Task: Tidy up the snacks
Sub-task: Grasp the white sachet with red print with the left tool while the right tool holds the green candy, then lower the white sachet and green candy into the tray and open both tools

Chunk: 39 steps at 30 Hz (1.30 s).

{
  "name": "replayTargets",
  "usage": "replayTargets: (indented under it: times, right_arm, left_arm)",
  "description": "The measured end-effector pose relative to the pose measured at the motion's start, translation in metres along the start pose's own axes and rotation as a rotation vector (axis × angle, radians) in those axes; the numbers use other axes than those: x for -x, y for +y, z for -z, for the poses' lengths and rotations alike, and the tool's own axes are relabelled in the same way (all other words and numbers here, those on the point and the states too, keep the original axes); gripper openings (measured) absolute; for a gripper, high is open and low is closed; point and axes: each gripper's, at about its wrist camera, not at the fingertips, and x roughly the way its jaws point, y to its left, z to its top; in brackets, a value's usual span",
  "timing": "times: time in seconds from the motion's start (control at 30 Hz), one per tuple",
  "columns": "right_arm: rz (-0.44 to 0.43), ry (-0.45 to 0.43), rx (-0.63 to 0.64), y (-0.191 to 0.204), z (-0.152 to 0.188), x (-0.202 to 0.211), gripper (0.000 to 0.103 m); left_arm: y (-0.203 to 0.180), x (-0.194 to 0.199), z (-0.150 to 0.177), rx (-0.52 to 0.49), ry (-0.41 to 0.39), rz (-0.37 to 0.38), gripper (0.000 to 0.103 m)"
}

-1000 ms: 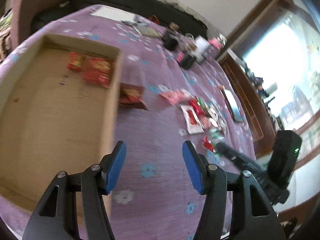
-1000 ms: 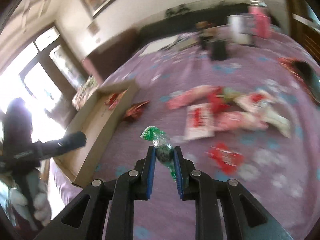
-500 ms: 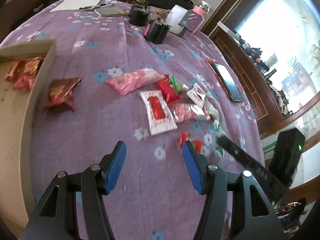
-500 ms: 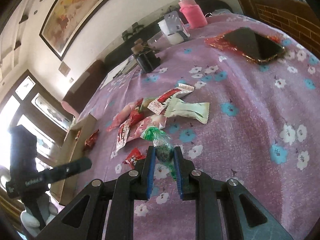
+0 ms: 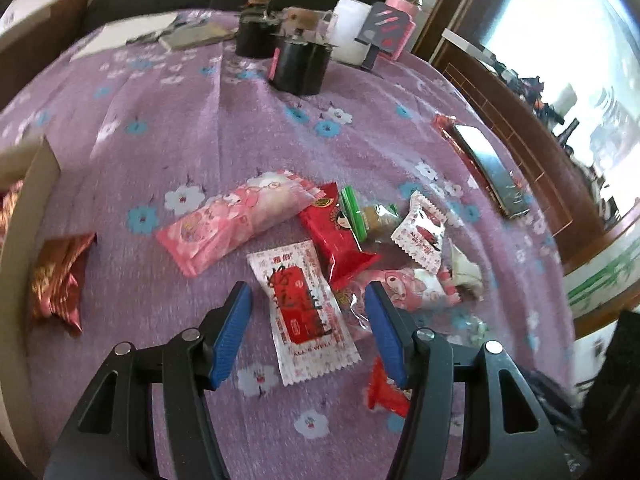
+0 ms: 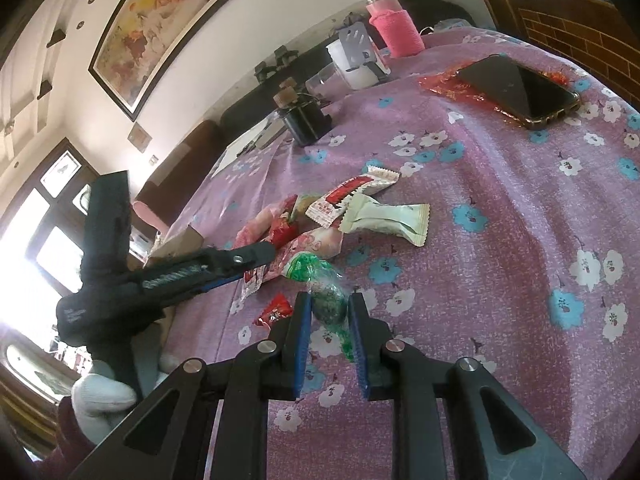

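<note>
My left gripper [image 5: 308, 320] is closing, fingers straddling the white packet [image 5: 304, 312] at lower centre, not yet pinching. My right gripper [image 6: 329, 310] pinches the green candy [image 6: 326, 300], lower centre.

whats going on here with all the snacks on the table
A person is sorting snacks on a purple flowered tablecloth with a hand-held gripper in each hand. The right hand-held gripper grips a green wrapped candy. The left hand-held gripper hangs over the pile, its jaws closing either side of a white and red packet but not yet pressing it. A cardboard box sits at the left edge with a red and gold packet beside it.
</note>
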Motion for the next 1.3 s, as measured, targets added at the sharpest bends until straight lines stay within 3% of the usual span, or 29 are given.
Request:
replayTargets:
  times: [0.07, 0.33, 0.53, 0.67, 0.8, 0.97, 1.1, 1.3]
  right_arm:
    - [-0.002, -0.001, 0.000, 0.000, 0.000, 0.000, 0.021]
    - [0.005, -0.006, 0.014, 0.003, 0.001, 0.000, 0.020]
    - [0.019, -0.016, 0.024, 0.006, 0.002, 0.002, 0.019]
    - [0.042, -0.025, 0.029, 0.007, 0.003, 0.004, 0.019]
    - [0.055, -0.007, 0.031, 0.008, 0.001, 0.001, 0.019]
    - [0.032, 0.020, 0.074, 0.034, 0.001, 0.004, 0.019]
    - [-0.013, 0.043, 0.142, 0.078, -0.004, -0.002, 0.019]
    - [-0.072, 0.107, 0.268, 0.158, -0.011, -0.042, 0.019]
  left_arm:
    - [-0.004, 0.000, 0.002, -0.043, -0.012, -0.038, 0.030]
    - [0.002, 0.023, 0.010, -0.012, -0.036, 0.037, 0.030]
    - [0.015, 0.065, 0.020, 0.031, -0.085, 0.114, 0.030]
    - [0.044, 0.101, 0.031, 0.080, -0.120, 0.147, 0.030]
    - [0.089, 0.138, 0.039, 0.119, -0.170, 0.095, 0.030]
    - [0.157, 0.172, 0.044, 0.183, -0.217, -0.033, 0.030]
    - [0.203, 0.180, 0.040, 0.252, -0.218, -0.075, 0.030]
    - [0.243, 0.168, 0.017, 0.283, -0.198, -0.103, 0.031]
